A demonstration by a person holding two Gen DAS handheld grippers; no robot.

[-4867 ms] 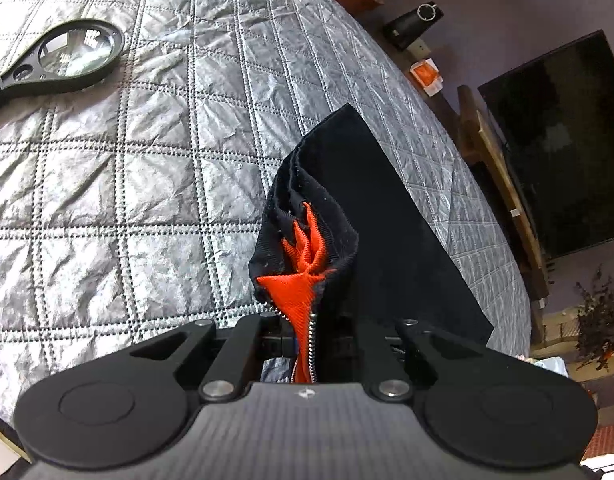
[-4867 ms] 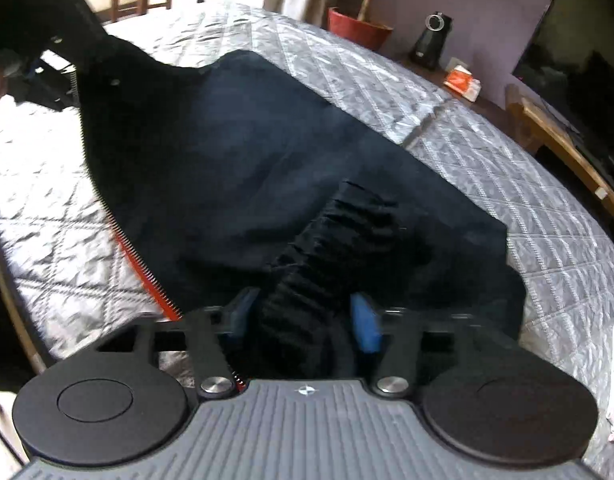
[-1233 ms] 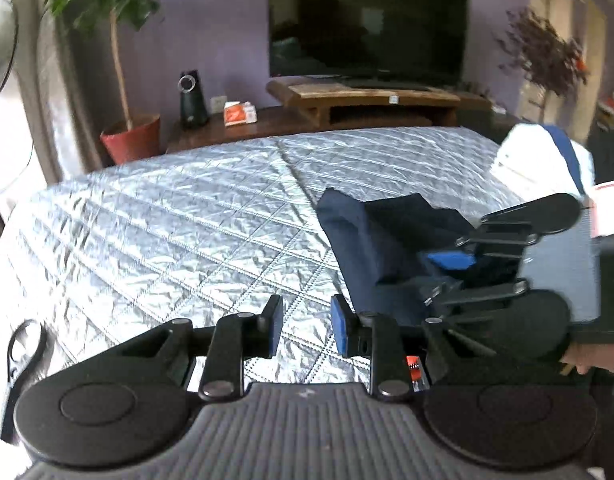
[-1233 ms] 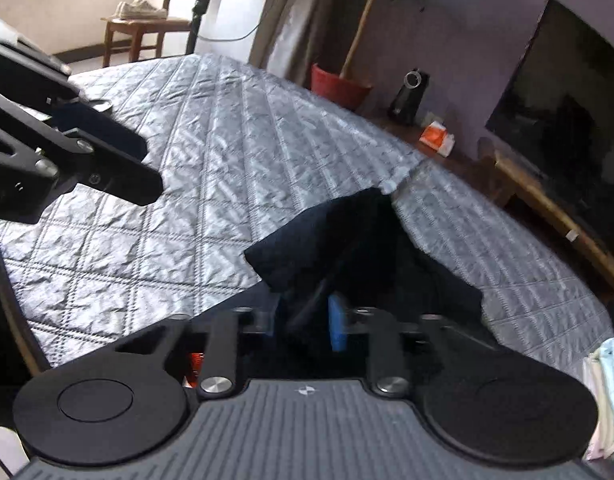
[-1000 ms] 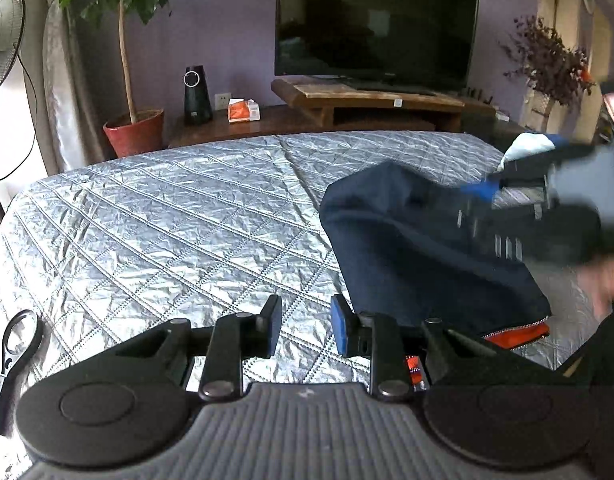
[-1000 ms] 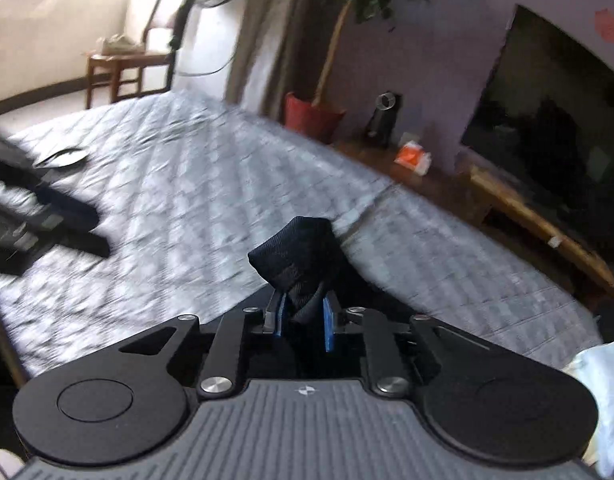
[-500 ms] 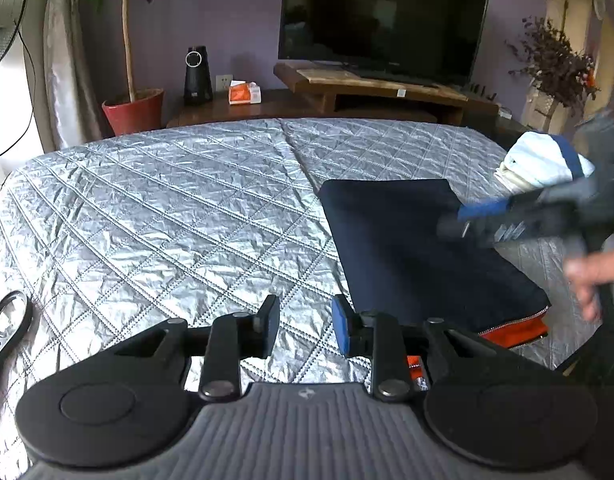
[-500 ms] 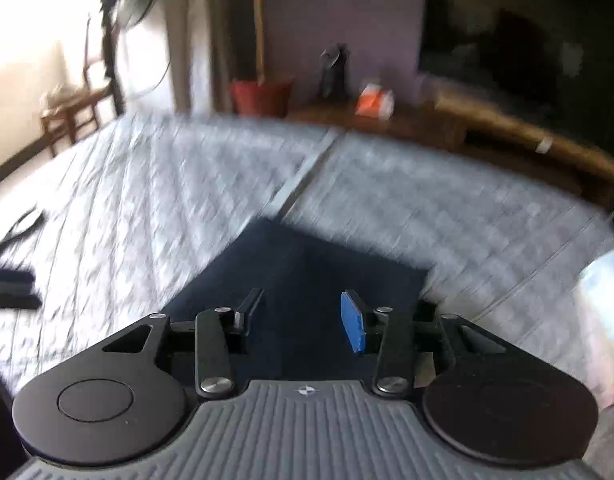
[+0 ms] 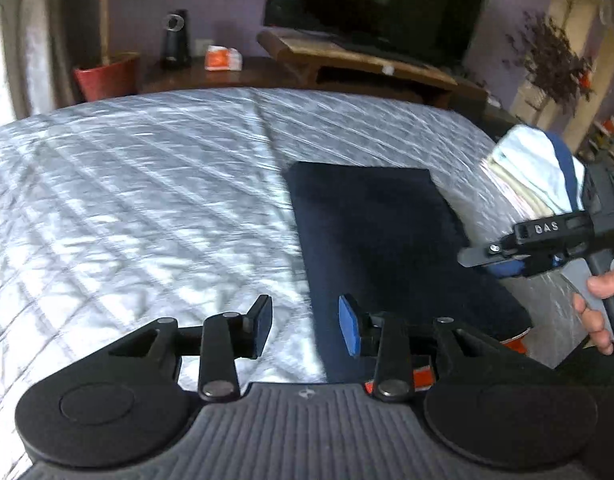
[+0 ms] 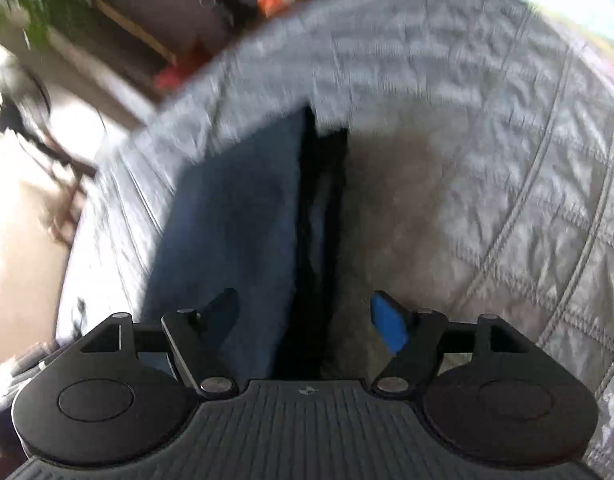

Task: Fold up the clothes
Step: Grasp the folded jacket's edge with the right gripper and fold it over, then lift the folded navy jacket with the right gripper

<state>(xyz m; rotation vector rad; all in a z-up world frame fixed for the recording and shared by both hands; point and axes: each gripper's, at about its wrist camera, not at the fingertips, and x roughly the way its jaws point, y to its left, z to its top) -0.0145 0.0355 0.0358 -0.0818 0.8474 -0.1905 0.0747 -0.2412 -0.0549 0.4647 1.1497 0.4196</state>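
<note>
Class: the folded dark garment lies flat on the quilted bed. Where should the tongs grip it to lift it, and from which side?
Probably the folded dark garment at its near corner, where the orange lining shows. Come in low from the near side: it lies flat, so only its edges offer the tongs a bite.

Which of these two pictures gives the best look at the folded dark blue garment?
The left wrist view: the folded dark garment lies whole and flat on the silver quilt, an orange edge peeking out nearby. The right wrist view is blurred, showing only its side edge and stacked layers.
</note>
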